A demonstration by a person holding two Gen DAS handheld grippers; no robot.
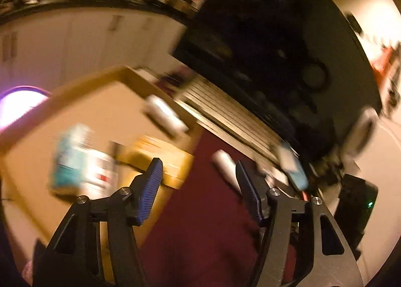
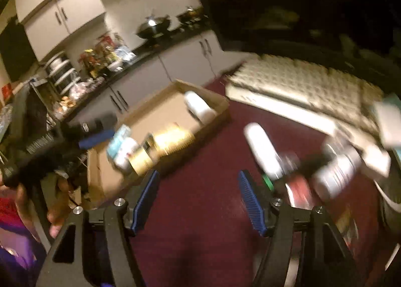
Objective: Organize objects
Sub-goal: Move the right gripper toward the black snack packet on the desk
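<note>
While both views smear with blur, left claw (image 1: 198,174) and right claw (image 2: 198,186) tilt downward, jaws wide, nothing between them. Cardboard box (image 2: 220,106) holds several packages, its near edge beside bare maroon tabletop (image 2: 205,211). White bottle (image 2: 263,151) lies outside it.

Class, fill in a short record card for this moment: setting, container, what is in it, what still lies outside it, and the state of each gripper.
setting: dim kitchen, dark red surface
container: open cardboard box
in the box: white bottle, teal-and-white packet, yellow box; pictures blurred, labels unreadable
outside the box: white tube on the red surface, a cluster of blurred items to its right
left gripper: open, nothing between the pads
right gripper: open, nothing between the pads
</note>
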